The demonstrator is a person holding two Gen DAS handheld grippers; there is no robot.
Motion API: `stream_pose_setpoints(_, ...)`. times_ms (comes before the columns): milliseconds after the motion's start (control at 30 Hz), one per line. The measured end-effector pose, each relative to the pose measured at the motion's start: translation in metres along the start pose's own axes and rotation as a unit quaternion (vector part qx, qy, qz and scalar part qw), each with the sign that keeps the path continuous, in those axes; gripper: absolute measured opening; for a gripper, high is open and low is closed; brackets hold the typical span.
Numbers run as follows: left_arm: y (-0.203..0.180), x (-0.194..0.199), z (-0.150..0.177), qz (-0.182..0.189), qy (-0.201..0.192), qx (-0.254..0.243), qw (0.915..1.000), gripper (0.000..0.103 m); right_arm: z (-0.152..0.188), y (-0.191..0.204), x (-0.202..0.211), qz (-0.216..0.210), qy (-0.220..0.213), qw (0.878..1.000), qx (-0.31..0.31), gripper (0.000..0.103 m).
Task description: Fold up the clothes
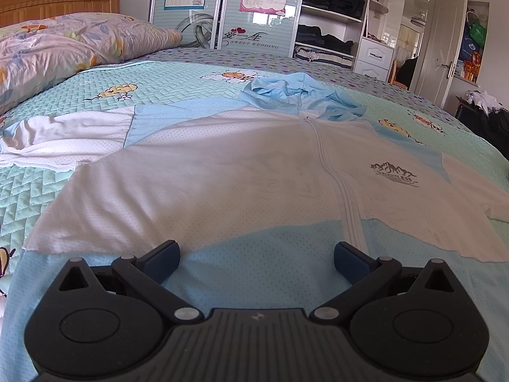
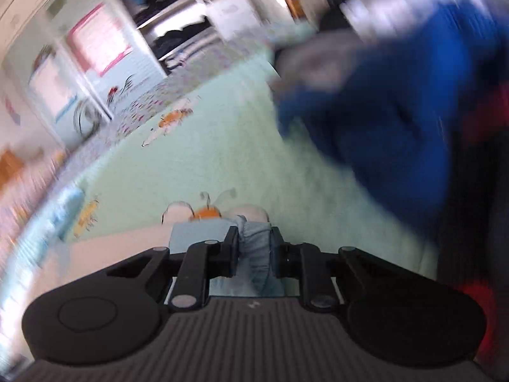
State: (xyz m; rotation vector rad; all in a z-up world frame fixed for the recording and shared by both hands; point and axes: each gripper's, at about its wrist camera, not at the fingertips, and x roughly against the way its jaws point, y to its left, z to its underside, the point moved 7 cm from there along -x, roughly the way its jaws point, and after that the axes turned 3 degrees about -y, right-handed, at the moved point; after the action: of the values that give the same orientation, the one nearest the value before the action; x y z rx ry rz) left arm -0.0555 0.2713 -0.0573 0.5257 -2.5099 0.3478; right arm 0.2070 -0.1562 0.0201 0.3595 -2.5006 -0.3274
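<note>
Jacket (image 1: 222, 172) lies zipped across the bed (image 1: 111, 73); left gripper (image 1: 256, 254) gapes above its hem; right gripper (image 2: 254, 248) pinches bunched pale-blue fabric (image 2: 254, 238).

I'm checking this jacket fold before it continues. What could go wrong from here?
1. The right gripper pinches only a small bunch of light blue fabric; it could slip out mid-fold.
2. The left gripper is open over the jacket, holding nothing, so the body may drag.
3. The hood lies crumpled and could get folded in unevenly.
</note>
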Motion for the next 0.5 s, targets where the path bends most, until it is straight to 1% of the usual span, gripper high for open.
stream_pose_setpoints(67, -0.001, 0.0, 0.0, -0.002, 0.0, -0.002, 1.0, 0.103, -0.025, 0.018, 0.014, 0.006, -0.049, 0.995, 0.081, 0.021)
stream_pose_setpoints(100, -0.001, 0.0, 0.0, -0.003, 0.0, -0.002, 1.0, 0.103, -0.034, 0.022, 0.015, 0.011, -0.062, 0.992, 0.109, 0.021)
stream_pose_setpoints(167, -0.001, -0.001, 0.0, -0.004, 0.001, -0.004, 1.0, 0.103, -0.05, 0.026, 0.011, 0.023, -0.076, 0.985, 0.154, 0.021)
stream_pose_setpoints(200, -0.002, -0.001, 0.0, -0.005, 0.001, -0.004, 1.0, 0.103, -0.053, 0.023, 0.002, 0.034, -0.07, 0.984, 0.163, 0.021)
stream_pose_setpoints(267, -0.002, -0.001, 0.0, -0.006, 0.001, -0.005, 1.0, 0.103, -0.054, 0.009, -0.022, 0.058, -0.044, 0.984, 0.163, 0.024)
stream_pose_setpoints(367, -0.002, -0.002, 0.0, -0.006, 0.002, -0.006, 1.0, 0.103, -0.045, -0.011, -0.046, 0.09, -0.019, 0.985, 0.144, 0.025)
stream_pose_setpoints(433, -0.002, -0.002, 0.0, -0.007, 0.002, -0.006, 1.0, 0.103, -0.039, -0.022, -0.054, 0.107, -0.012, 0.986, 0.131, 0.025)
stream_pose_setpoints(500, -0.001, -0.001, 0.0, -0.007, 0.002, -0.006, 1.0, 0.103, -0.039, -0.028, -0.051, 0.099, -0.023, 0.989, 0.106, 0.026)
